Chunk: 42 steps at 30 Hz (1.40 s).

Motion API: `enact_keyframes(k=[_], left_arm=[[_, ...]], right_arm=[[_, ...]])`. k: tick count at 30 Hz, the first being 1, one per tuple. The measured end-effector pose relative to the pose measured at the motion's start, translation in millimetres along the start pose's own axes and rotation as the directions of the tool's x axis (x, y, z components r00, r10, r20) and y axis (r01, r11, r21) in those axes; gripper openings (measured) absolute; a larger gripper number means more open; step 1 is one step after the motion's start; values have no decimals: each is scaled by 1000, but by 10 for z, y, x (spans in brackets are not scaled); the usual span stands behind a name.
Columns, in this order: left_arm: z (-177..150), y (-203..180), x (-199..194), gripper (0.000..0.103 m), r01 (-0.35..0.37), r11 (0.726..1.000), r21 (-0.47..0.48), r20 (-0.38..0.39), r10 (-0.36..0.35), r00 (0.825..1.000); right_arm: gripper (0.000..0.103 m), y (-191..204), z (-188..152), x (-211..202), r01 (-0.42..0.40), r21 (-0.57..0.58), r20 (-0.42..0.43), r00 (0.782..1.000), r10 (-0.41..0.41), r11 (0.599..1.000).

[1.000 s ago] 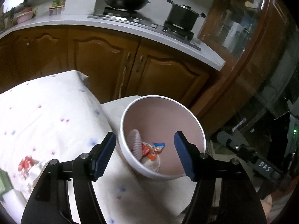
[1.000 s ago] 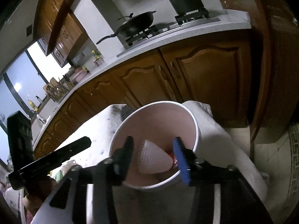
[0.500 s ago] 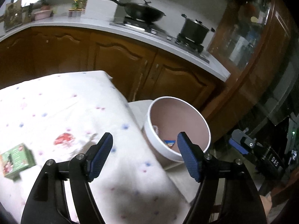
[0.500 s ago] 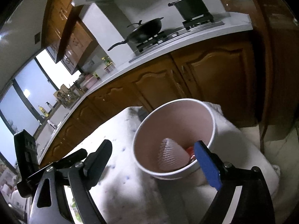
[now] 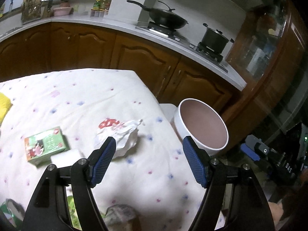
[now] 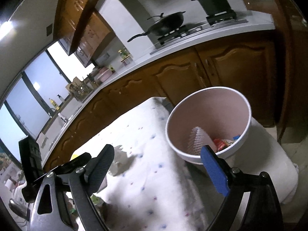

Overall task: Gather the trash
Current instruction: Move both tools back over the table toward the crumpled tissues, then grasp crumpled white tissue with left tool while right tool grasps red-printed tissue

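A white bin [image 5: 202, 129] with a pink inside stands off the table's right edge; in the right wrist view the bin [image 6: 207, 123] holds a white foam net [image 6: 198, 136] and coloured wrappers [image 6: 221, 143]. On the dotted tablecloth [image 5: 77, 100] lie a crumpled white and red wrapper [image 5: 119, 134], a green box [image 5: 45, 145] and a white block [image 5: 65, 156]. My left gripper [image 5: 149, 160] is open and empty, above the cloth just right of the wrapper. My right gripper [image 6: 156, 170] is open and empty, left of and nearer than the bin.
A yellow object [image 5: 3, 105] lies at the cloth's left edge, and more packets [image 5: 119, 217] lie near the front. Wooden cabinets [image 5: 134, 61] and a counter with a wok [image 5: 165, 19] and pot [image 5: 215, 37] stand behind. The left gripper shows in the right wrist view [image 6: 32, 163].
My right gripper opened and let the foam net fall into the bin, then drew back. My left gripper pulled back and swung left from the bin to over the table's trash.
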<state>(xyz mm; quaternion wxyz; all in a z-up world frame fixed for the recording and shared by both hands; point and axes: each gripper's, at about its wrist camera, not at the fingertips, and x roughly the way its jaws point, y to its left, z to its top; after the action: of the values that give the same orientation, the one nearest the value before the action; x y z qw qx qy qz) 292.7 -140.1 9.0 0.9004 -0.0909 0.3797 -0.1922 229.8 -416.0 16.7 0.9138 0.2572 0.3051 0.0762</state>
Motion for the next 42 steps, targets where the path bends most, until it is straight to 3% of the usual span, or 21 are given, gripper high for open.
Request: enact_keyframes(k=[16,27,35,42], left_arm=[[-166,708,-606,74,-82,994,-66,49,85,995],[-280,1282,-1017,76,-172,977,-124,79,182,980],[-369,1743,-1238,76,-246,955,-168,90,263,960],[-350,2320,-1291,76,-365,903,-228,66,389,919]], right_arm=[[92,591,-189,231,-72,-72,-60,996,68,995],[92,978,-280,499,-114,-126,-111,989,101,985],[92,1224,-394,751,-106,-171,-136,987,83,980],[92,1388,-473,932,-77,-214,-134,990,49,974]])
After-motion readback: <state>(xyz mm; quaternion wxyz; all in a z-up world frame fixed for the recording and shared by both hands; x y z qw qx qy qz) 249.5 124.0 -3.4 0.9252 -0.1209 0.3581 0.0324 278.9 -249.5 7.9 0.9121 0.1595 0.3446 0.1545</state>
